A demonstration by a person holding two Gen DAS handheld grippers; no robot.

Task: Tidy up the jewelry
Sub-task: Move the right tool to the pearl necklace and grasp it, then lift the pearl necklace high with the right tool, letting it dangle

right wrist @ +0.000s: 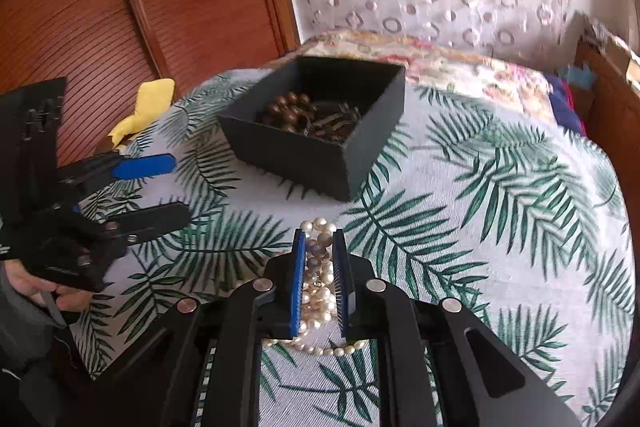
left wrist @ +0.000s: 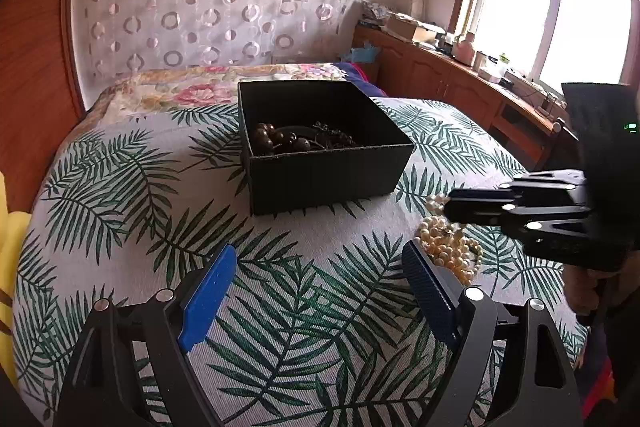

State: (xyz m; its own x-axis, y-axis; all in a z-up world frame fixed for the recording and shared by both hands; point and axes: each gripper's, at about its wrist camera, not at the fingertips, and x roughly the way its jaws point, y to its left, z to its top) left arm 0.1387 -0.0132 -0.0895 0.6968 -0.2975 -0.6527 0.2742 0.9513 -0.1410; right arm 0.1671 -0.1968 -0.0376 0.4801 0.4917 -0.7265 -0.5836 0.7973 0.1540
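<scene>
A cream pearl necklace (right wrist: 322, 225) lies bunched on the leaf-print bedspread (right wrist: 480, 227), in front of a black open box (right wrist: 292, 155). My right gripper (right wrist: 319, 239) is shut on the pearls, which show between its blue pads. In the left wrist view the pearl necklace (left wrist: 448, 247) lies to the right of the black box (left wrist: 328, 175), under the right gripper (left wrist: 452, 205). Inside the box are dark brown beads (left wrist: 276, 141) and a tangle of darker jewelry. My left gripper (left wrist: 320, 253) stands open over bare bedspread, left of the pearls, holding nothing.
A yellow cloth (right wrist: 148, 103) lies at the bed's left edge by a wooden wardrobe (right wrist: 120, 7). A floral quilt (left wrist: 192, 87) lies behind the box. A cluttered wooden cabinet (left wrist: 460, 75) runs under the window on the right.
</scene>
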